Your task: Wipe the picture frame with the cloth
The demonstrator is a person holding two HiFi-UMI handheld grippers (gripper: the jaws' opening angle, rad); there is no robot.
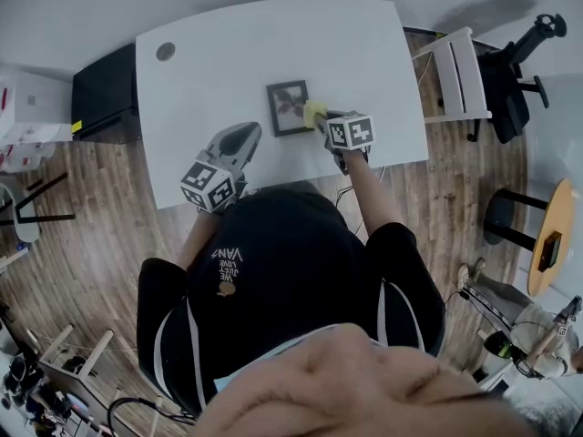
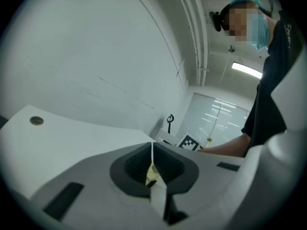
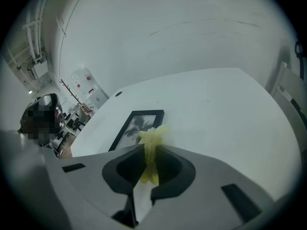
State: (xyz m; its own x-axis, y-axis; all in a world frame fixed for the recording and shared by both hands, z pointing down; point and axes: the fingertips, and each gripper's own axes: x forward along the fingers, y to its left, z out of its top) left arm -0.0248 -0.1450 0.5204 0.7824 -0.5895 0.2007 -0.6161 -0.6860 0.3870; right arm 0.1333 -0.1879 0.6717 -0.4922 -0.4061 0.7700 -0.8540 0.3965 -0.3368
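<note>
Because the picture frame (image 1: pixel 289 107) lies flat near the middle of the white worktop (image 1: pixel 228 53), it looks light, stiff and apt to slide under a push. Its glazed face probably wants gentle pressure, and any steadying hold belongs on the dark border. The soft yellow cloth (image 1: pixel 314 113) is bunched at the frame's right edge, pinched between the closed jaws of the right hand-held gripper (image 1: pixel 324 122). The left hand-held gripper (image 1: pixel 246 135) sits just beside the frame, jaws together, gripping nothing evident.

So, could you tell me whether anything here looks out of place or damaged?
Nothing stands out. The picture frame lies flat and intact on the white table, and the yellow cloth is bunched in the right tongs; nothing is spilled.
</note>
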